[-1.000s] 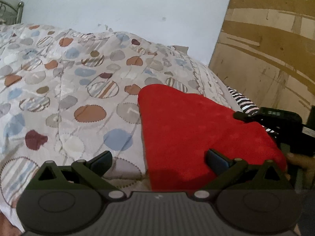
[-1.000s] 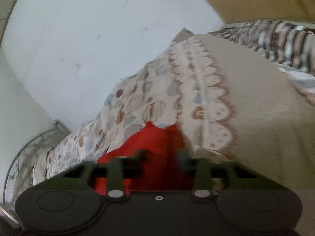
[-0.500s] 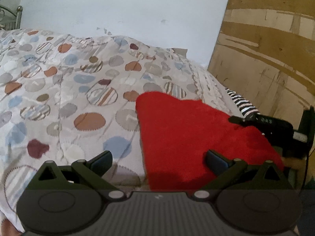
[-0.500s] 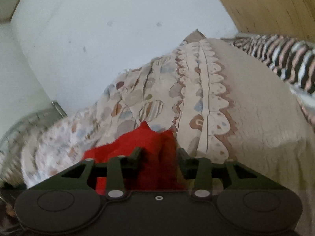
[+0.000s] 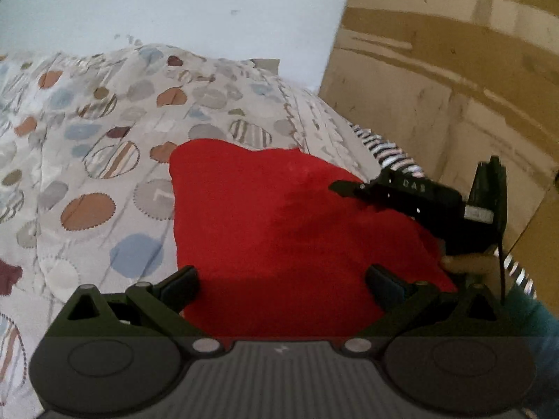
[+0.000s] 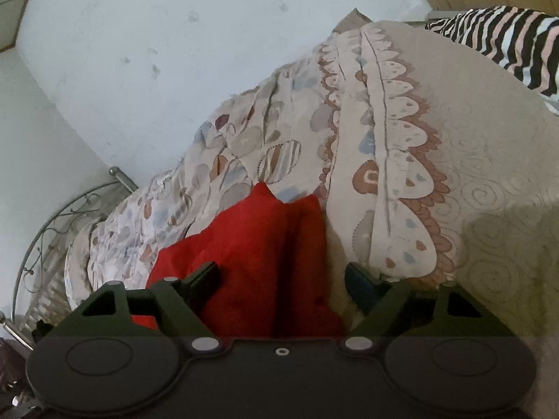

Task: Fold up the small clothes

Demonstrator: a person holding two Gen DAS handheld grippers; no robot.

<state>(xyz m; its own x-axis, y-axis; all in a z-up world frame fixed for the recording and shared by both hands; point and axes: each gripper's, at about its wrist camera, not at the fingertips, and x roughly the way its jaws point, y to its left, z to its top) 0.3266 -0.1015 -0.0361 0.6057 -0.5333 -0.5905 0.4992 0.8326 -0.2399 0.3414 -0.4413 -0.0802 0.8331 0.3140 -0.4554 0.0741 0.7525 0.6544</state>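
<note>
A red cloth (image 5: pixel 279 230) lies folded on the patterned quilt (image 5: pixel 104 139). My left gripper (image 5: pixel 282 281) is open, its jaws wide apart over the cloth's near edge. My right gripper (image 5: pixel 353 188) shows at the cloth's right side in the left wrist view. In the right wrist view my right gripper (image 6: pixel 281 277) is open, jaws spread, with the red cloth (image 6: pixel 258 251) lying between them, its folded layers bunched. I cannot tell whether either gripper touches the cloth.
A zebra-striped garment (image 6: pixel 506 42) lies on the quilt's far right, also visible in the left wrist view (image 5: pixel 391 153). A wooden board (image 5: pixel 454 87) stands to the right, a white wall (image 5: pixel 174 3) behind. A metal bed frame (image 6: pixel 63 216) is at the left.
My right gripper has opened: it was shut on the red cloth's edge and its jaws are now spread. It moved up over the cloth's right side. My left gripper stayed open.
</note>
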